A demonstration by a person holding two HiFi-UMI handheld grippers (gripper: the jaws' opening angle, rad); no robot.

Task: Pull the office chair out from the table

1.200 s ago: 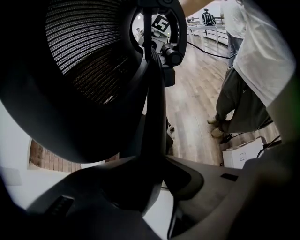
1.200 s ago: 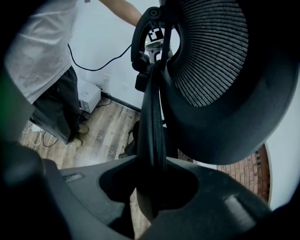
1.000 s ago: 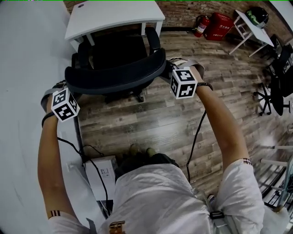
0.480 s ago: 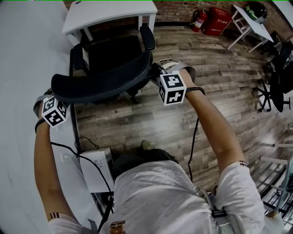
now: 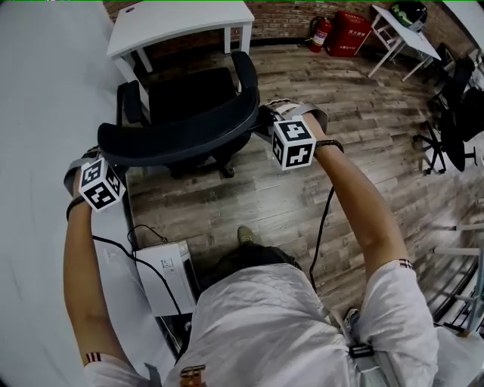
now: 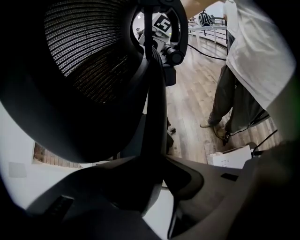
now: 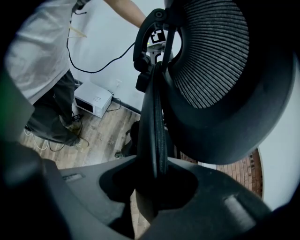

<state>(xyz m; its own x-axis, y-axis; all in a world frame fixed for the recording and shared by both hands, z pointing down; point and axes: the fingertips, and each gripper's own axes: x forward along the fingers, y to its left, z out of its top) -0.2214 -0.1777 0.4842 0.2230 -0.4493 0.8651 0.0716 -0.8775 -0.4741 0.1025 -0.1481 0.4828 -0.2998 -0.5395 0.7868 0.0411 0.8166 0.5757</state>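
Office chair (image 5: 185, 98): black, on the wood floor (image 5: 249, 193), seat turned toward the white surface (image 5: 181, 17) and sitting just off its near edge.
Backrest (image 5: 178, 132): curved top rim on the side nearest the person, spanning the gap between the two outstretched arms.
Left hand-held gripper (image 6: 152, 185): jaws clamped on the frame edge at the backrest's left end (dark mesh panel filling the upper left of that gripper view).
Right hand-held gripper (image 7: 152, 187): jaws pressed together on the thin rim at the backrest's right end, just beside the right armrest (image 5: 246, 72).
Arms: both reaching forward, one to each end of the backrest, with a cable hanging along each.
White box (image 5: 170, 276): on the floor beside the left wall, near the person's feet, well apart from the chair.
Fire extinguisher (image 5: 319, 34): red, against the brick wall beyond the surface's right corner, next to a red case (image 5: 349, 34).
Second white table (image 5: 401, 34): at the far right, well apart from the chair.
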